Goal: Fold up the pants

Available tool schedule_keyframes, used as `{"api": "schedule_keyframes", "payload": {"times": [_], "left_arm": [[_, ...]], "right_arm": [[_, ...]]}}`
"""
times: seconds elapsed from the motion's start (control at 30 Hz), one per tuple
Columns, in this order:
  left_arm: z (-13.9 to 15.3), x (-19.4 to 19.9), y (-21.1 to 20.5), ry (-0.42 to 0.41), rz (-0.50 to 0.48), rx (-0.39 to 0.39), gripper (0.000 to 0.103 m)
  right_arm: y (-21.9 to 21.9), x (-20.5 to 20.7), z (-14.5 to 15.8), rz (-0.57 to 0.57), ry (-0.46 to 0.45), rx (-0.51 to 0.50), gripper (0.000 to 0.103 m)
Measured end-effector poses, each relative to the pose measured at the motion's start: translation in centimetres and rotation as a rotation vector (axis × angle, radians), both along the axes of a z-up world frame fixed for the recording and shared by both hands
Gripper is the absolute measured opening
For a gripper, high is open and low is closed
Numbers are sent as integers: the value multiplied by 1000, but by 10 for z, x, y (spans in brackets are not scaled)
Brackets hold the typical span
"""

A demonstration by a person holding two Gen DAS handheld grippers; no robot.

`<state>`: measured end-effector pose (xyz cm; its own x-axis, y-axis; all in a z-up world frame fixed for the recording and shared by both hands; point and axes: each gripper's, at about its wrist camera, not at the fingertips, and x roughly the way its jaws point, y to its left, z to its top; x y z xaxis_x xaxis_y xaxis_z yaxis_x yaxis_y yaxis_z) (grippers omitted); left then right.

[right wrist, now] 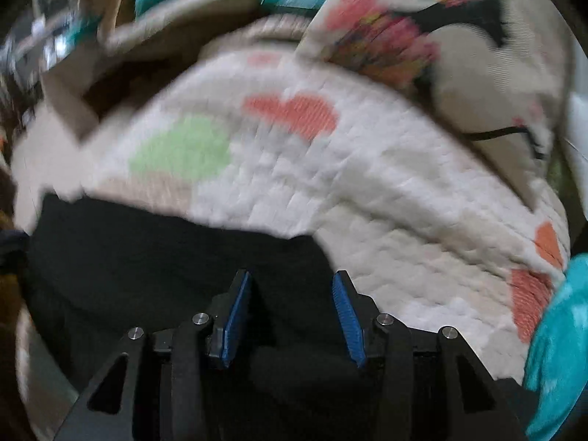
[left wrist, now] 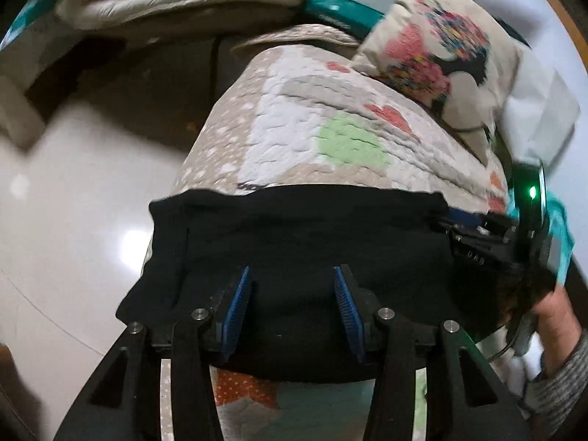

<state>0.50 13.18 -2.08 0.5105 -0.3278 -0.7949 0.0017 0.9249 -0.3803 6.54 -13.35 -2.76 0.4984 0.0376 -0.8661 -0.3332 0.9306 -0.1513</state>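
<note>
Black pants (left wrist: 312,228) lie folded into a broad band across the near end of a patchwork quilt (left wrist: 312,117). My left gripper (left wrist: 292,272) hovers over the band's near part with its blue pads apart and nothing pinched between them. At the band's right end my right gripper (left wrist: 455,224) points in from the right, a green light on its body. In the blurred right wrist view the pants (right wrist: 147,257) fill the lower left. There my right gripper (right wrist: 292,275) stands open over their right edge, with black cloth beneath the pads.
A printed pillow (left wrist: 433,47) rests at the quilt's far right, also seen as the pillow (right wrist: 477,73). Glossy pale floor (left wrist: 73,202) lies left of the bed. A hand (left wrist: 555,316) in a grey sleeve holds the right gripper. Teal cloth (right wrist: 558,349) sits at the right.
</note>
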Motion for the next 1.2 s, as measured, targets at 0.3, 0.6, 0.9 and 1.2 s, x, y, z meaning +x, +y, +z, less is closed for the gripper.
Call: {"api": "schedule_keyframes", "payload": {"times": [0.3,0.6,0.9,1.2], "left_arm": [[-8,8,21,30,78,-91,46],[-12,13,37,37,147,-94,46],[-20,9,58,65,258,-115,46],[-19,1,77,60,340,-104,49]], "right_arm": [[-8,40,22,-123,-70,-13,2],[-19,39,43,-243,-116,-26,33],[11,-41,24,-61,50,220,39],[-95,-116,4,-402,74,15,60]]}}
